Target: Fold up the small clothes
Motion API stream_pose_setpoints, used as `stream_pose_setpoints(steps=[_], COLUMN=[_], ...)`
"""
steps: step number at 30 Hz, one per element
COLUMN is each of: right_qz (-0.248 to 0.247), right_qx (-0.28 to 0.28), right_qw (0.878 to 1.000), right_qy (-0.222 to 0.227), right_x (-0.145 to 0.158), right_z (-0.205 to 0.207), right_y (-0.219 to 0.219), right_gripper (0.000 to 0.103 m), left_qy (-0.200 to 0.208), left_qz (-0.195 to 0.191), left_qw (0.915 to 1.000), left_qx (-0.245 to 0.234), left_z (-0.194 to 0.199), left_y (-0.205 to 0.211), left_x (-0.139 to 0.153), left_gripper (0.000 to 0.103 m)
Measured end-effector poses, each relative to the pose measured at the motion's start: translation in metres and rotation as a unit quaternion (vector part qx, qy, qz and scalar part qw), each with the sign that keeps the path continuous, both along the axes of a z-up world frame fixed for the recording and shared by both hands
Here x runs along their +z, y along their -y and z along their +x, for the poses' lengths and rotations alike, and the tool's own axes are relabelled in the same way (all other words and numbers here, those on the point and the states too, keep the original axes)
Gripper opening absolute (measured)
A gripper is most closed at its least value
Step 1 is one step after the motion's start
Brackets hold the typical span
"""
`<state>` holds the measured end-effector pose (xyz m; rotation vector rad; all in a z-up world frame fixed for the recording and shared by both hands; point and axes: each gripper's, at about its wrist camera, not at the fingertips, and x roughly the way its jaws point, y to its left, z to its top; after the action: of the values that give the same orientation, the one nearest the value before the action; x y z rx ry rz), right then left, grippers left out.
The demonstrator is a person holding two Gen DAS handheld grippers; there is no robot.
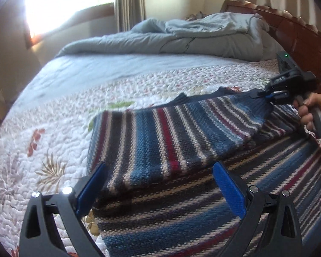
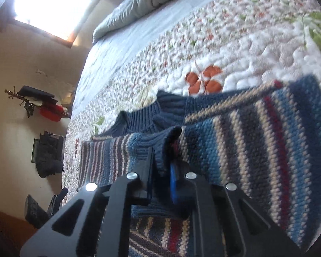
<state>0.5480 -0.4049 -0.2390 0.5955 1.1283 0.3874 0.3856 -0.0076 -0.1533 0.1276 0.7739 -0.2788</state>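
1. Striped sweater [image 1: 160, 132] lies on the bed quilt [image 1: 42, 150], partly doubled over itself
2. Right tongs [image 2: 161, 171] pinch its ribbed edge, likely carrying the fold
3. Left tongs [image 1: 158, 184] hover spread, empty

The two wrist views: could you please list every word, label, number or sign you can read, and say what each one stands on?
Pale lettering on the black body of the right gripper, left wrist view: too blurred to read.
Striped sweater: no label or text visible.
Floral quilt: pattern only, no text.
Dark items on the wall, right wrist view: too small to tell.
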Motion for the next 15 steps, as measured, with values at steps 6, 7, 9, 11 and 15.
stream_pose_setpoints(steps=[6, 7, 9, 11, 15], right_qz=[-0.013, -0.007, 0.003, 0.010, 0.021], right_qx=[-0.009, -0.010, -0.016, -0.018, -0.025], right_qw=[1.000, 1.000, 1.000, 0.999, 0.999], right_qy=[-0.023, -0.023, -0.023, -0.027, -0.030], right_x=[-0.021, -0.023, -0.022, -0.022, -0.015], right_z=[0.002, 0.001, -0.001, -0.003, -0.017], right_y=[0.006, 0.006, 0.008, 0.010, 0.017], right_gripper=[0.014, 0.015, 0.020, 0.028, 0.045], left_qy=[0.007, 0.008, 0.008, 0.007, -0.002], left_qz=[-0.006, -0.005, -0.005, -0.003, -0.020], left_qw=[0.9998, 0.9999, 0.9998, 0.9999, 0.9998], left_qx=[-0.015, -0.014, -0.016, -0.014, -0.006], left_z=[-0.010, -0.010, -0.011, -0.012, -0.008], left_y=[0.009, 0.009, 0.011, 0.010, -0.001], left_x=[0.010, 0.011, 0.013, 0.016, 0.019], left_gripper=[0.099, 0.099, 0.099, 0.099, 0.099])
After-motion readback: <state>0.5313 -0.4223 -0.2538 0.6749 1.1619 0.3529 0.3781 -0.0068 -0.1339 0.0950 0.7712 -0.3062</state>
